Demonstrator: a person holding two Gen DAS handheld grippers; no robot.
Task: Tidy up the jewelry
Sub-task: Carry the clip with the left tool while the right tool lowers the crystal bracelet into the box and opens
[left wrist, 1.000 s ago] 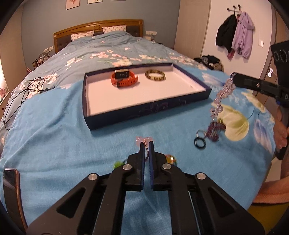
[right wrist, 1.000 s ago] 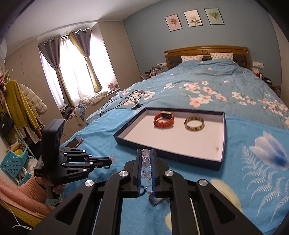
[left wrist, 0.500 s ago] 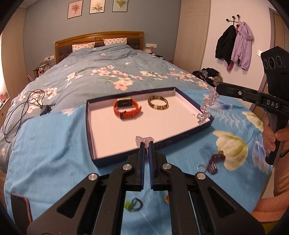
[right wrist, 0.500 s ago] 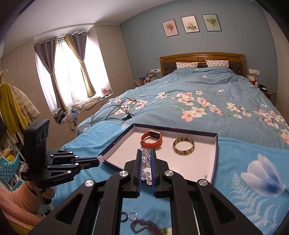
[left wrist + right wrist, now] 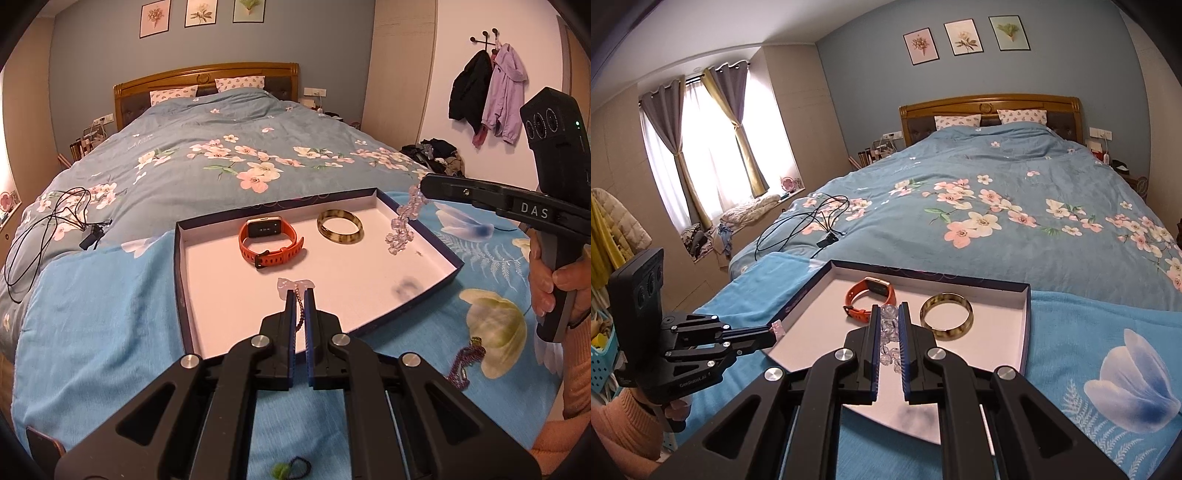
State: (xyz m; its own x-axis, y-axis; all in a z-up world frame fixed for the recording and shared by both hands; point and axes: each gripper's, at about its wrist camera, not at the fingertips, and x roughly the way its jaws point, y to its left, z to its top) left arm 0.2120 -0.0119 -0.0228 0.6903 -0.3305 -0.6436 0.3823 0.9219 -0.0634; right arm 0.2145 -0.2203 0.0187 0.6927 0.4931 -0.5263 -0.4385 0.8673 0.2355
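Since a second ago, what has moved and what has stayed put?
Both tools carried their pieces from the blanket over the dark blue tray: the left tool with its pale pink pendant chain, the right tool with the clear crystal bead bracelet. Both grips held. The orange watch and horn-patterned bangle stayed.

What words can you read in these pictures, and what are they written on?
"DAS": white letters on the side of the right gripper, seen from the left wrist.
Small pale lettering on the body of the left gripper, seen from the right wrist: too blurred to read.
Orange watch screen: marks too small to read.
Three framed flower pictures: no words visible.
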